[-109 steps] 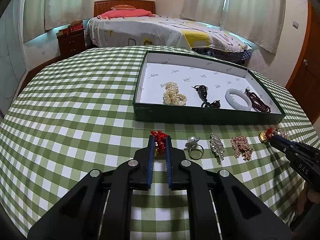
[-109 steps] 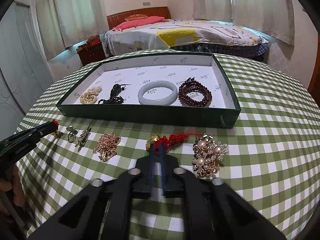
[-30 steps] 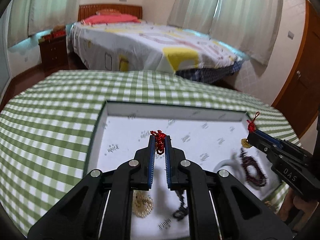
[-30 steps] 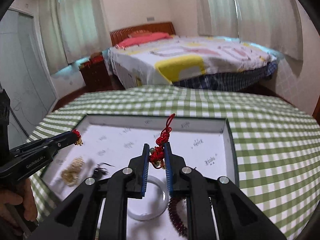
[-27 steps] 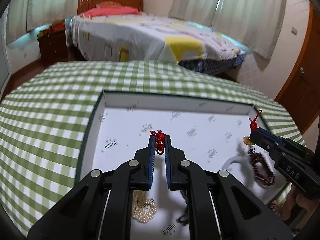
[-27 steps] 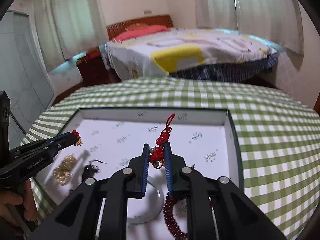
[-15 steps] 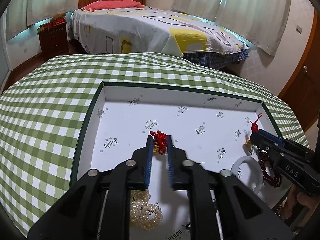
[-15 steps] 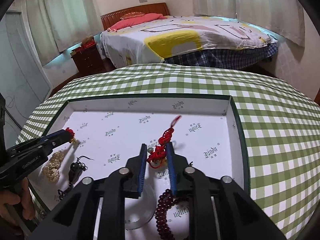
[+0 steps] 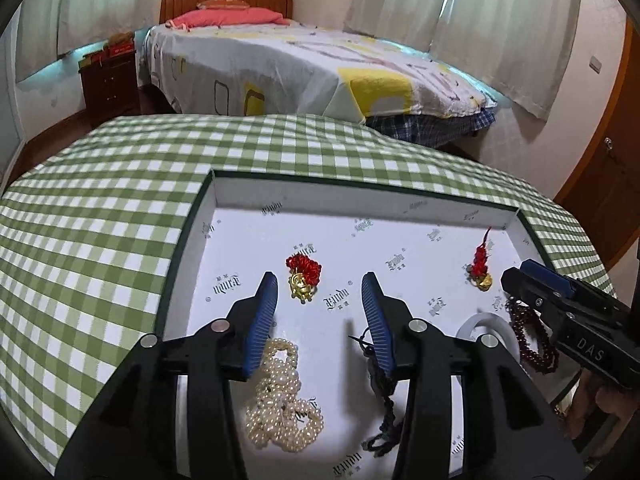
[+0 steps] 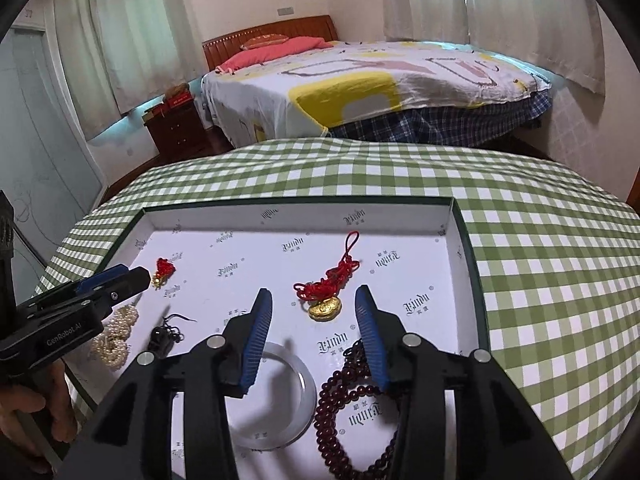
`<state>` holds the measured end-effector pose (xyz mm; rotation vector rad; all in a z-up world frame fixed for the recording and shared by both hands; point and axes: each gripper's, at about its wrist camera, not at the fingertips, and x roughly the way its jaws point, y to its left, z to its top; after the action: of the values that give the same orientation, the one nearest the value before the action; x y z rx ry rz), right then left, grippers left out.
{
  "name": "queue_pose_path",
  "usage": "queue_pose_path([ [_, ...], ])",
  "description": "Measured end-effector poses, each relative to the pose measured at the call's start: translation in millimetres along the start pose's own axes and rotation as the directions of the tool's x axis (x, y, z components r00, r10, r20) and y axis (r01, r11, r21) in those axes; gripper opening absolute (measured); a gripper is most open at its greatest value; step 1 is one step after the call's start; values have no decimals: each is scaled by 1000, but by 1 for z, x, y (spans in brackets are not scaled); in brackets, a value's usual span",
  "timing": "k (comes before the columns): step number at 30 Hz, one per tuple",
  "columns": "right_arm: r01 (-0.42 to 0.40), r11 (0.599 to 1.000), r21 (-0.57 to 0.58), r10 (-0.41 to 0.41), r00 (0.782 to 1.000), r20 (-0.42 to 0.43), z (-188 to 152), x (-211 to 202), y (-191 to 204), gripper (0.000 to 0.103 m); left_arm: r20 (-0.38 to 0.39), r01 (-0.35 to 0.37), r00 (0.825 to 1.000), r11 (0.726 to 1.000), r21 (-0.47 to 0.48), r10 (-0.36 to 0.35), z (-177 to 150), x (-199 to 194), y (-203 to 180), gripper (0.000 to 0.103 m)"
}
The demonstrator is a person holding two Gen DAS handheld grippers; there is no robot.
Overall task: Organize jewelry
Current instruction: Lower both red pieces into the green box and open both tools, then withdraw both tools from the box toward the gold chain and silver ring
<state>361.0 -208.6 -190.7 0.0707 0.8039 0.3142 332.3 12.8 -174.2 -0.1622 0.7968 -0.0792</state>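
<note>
Red-knotted gold charm (image 9: 303,276) lies on white floor of green-walled box (image 9: 182,248), just ahead of left gripper (image 9: 318,294); jaws just been opening, now apart, nothing between pads. Second red-corded gold charm (image 10: 326,300) lies on box floor before right gripper (image 10: 314,308); its jaws also just been opening, stand apart, empty. Nearer in box: pearl strand (image 9: 282,400), dark cord pendant (image 10: 162,336), pale bangle (image 10: 280,396), dark red bead bracelet (image 10: 352,412). Box sits on green checked tablecloth (image 9: 100,208).
</note>
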Motion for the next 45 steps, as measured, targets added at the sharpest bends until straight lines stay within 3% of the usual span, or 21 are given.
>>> queue_pose_path([
  [9, 13, 999, -33, -10, 994, 107, -8, -49, 18, 46, 147, -11, 989, 1000, 24, 8, -11, -65, -2, 52],
  [17, 19, 999, -50, -11, 990, 142, -37, -83, 39, 47, 192, -30, 981, 999, 12, 27, -35, -109, 3, 52],
  [34, -33, 994, -106, 38, 998, 47, -101, -78, 91, 47, 145, -109, 983, 994, -15, 110, -100, -150, 32, 53],
  [45, -12, 994, -106, 7, 999, -48, -112, -53, 97, 47, 96, -127, 986, 989, -78, 134, -117, -148, 55, 53],
])
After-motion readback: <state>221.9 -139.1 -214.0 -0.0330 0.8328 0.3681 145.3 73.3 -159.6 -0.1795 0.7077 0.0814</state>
